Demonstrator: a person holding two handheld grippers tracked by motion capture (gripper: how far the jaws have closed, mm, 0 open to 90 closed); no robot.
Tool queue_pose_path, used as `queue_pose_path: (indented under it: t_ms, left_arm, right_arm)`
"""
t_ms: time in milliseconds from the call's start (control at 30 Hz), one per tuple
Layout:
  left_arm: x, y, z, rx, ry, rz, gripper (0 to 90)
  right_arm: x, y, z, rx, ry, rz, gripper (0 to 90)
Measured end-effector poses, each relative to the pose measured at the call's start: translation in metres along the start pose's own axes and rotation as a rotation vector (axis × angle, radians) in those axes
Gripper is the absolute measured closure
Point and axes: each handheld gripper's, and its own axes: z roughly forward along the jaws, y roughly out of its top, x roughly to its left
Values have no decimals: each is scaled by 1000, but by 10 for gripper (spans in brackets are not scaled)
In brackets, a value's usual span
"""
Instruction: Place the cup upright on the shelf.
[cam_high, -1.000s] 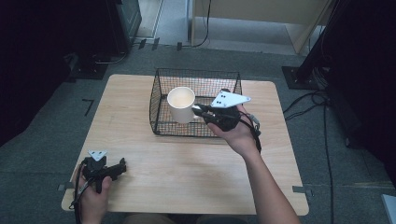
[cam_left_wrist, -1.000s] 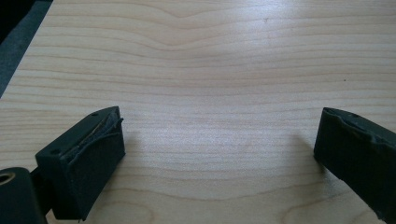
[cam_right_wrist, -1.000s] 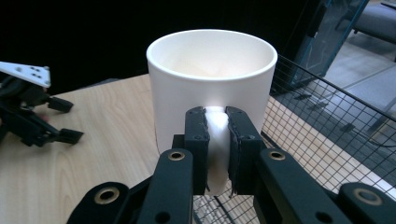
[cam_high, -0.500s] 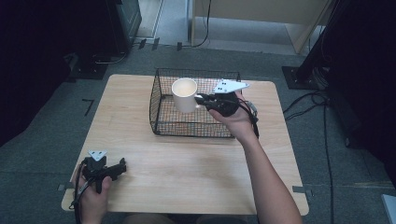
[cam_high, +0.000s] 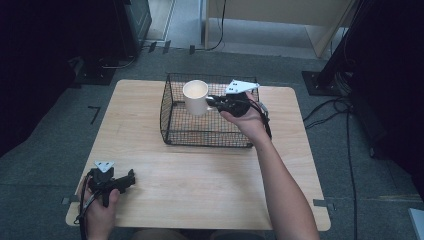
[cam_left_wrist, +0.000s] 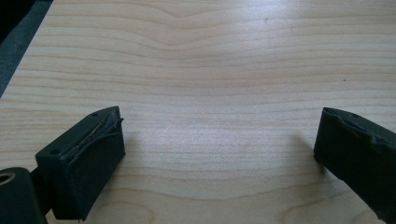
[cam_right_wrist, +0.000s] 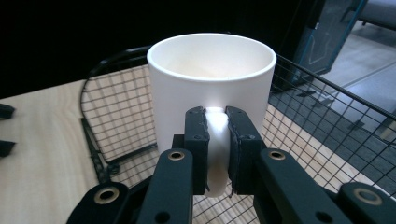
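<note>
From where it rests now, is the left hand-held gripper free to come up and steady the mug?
Probably yes. The left hand-held gripper sits open on the table's near corner, with bare wood between it and the wire basket. The mug is held up at rim level by the right hand-held gripper.

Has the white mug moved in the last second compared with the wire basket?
Yes. The white mug, clamped by its handle in the right gripper, has risen toward the far rim of the wire basket, which stayed put.

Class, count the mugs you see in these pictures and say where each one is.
1. The white mug is held by its handle in the right tongs, above the wire basket. None seems hidden.
</note>
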Motion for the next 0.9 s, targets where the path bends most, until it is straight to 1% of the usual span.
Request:
queue_pose_path:
  t_ms: [33, 100, 167, 300, 400, 467, 600, 700, 800, 833, 900]
  left_arm:
    - [0, 0, 0, 1, 0, 1, 19]
    - [0, 0, 0, 1, 0, 1, 18]
    - [0, 0, 0, 1, 0, 1, 18]
    - [0, 0, 0, 1, 0, 1, 18]
    - [0, 0, 0, 0, 1, 1, 18]
    - [0, 0, 0, 1, 0, 1, 19]
    - [0, 0, 0, 1, 0, 1, 18]
    - [0, 0, 0, 0, 0, 1, 19]
    - [0, 0, 0, 0, 0, 1, 19]
    - [0, 0, 0, 1, 0, 1, 19]
    - [0, 0, 0, 1, 0, 1, 19]
  right_arm:
    - [-2, -1, 3, 2, -3, 5, 808]
    - [-7, -3, 8, 3, 8, 20, 808]
    - [-10, -6, 14, 5, 17, 21, 808]
    - [-14, -12, 25, 13, 8, 5, 808]
    - [-16, -17, 30, 26, 9, 14, 807]
    - [-18, -20, 34, 40, 12, 20, 807]
    - [-20, -27, 42, 66, 12, 14, 807]
    - [-24, -31, 46, 78, 2, 29, 807]
    - [-27, -35, 49, 93, 2, 38, 807]
    - [-28, -37, 50, 104, 5, 47, 807]
    - [-29, -39, 52, 122, 8, 47, 807]
